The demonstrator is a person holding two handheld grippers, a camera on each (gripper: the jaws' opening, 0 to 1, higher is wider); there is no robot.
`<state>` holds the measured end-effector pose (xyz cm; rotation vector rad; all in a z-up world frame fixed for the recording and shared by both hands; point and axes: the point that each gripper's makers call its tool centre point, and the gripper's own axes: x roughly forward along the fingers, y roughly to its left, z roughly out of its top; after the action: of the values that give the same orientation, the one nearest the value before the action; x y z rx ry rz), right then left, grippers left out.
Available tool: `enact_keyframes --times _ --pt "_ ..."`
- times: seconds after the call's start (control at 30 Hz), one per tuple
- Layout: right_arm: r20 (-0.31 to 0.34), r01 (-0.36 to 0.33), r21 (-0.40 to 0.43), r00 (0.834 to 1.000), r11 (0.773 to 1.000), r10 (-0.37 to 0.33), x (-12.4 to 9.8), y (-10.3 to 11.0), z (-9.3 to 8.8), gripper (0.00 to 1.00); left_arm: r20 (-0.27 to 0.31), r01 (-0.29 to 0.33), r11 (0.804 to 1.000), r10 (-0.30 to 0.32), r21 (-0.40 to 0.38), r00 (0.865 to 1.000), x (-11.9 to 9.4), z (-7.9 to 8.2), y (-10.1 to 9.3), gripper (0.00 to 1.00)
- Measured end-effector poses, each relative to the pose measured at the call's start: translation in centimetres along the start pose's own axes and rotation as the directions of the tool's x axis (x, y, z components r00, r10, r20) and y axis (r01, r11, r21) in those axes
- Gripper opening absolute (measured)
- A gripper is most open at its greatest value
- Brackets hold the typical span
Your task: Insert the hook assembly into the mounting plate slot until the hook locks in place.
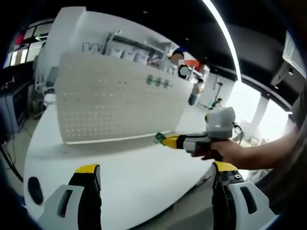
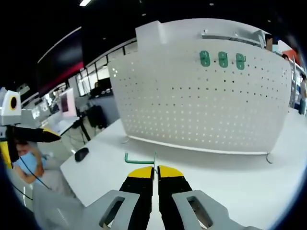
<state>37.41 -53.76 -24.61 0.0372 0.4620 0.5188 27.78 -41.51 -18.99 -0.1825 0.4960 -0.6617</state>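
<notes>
A white perforated mounting plate [image 1: 120, 100] [image 2: 206, 105] stands upright on the white table [image 1: 134, 172] [image 2: 249, 177]. Three green hooks [image 1: 157, 81] [image 2: 223, 59] hang in a row near its top edge. My right gripper [image 2: 156, 170] is shut on a green wire hook [image 2: 139, 159], which sticks out to the left of its yellow tips, short of the plate's lower edge. In the left gripper view that right gripper [image 1: 169, 141] comes in from the right in a hand, with the green hook [image 1: 159, 138] at its tip. My left gripper [image 1: 156, 170] hangs wide open over the table, holding nothing.
A black mouse [image 1: 34, 189] [image 2: 81, 154] lies near the table's edge. The plate rests on small feet [image 2: 269, 158]. A person in blue [image 2: 26, 163] is low at the left of the right gripper view. Desks and people are in the background behind the plate.
</notes>
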Motion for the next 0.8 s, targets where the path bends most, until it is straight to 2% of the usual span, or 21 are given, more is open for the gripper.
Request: enact_keyframes --times 0.2,0.27,0.33,0.47,0.6,0.8 --pt "0.026 -0.025 0.018 0.999 1.0 0.025 -2.0 -0.1 1.0 0.0 0.002 0.011 1.0 -0.011 -0.016 1.0 1.2 0.1 -0.1 0.97" --pt "0.025 -0.007 0.0 1.0 1.0 0.007 -2.5 -0.7 1.0 0.0 0.011 0.005 1.0 -0.005 -0.019 1.0 1.4 0.2 0.0 0.96" --pt "0.033 -0.004 0.034 0.999 0.999 0.003 -3.0 -1.1 1.1 0.0 0.011 0.014 1.0 -0.013 -0.026 1.0 1.8 0.3 -0.1 0.96" --pt "0.042 -0.009 0.055 0.999 0.998 0.006 -3.6 -1.4 1.3 0.0 -0.013 0.035 0.999 -0.035 -0.014 0.999 2.7 0.0 -0.5 0.96" --pt "0.049 -0.038 0.075 0.998 0.996 0.035 -4.1 -1.2 1.7 0.01 -0.014 0.059 0.998 -0.059 -0.016 0.998 3.5 0.2 -1.0 0.96" --pt "0.044 -0.065 0.112 0.997 0.992 0.061 -4.5 -1.2 1.9 0.01 -0.014 0.11 0.994 -0.11 -0.002 0.994 4.1 0.7 -1.8 0.9"
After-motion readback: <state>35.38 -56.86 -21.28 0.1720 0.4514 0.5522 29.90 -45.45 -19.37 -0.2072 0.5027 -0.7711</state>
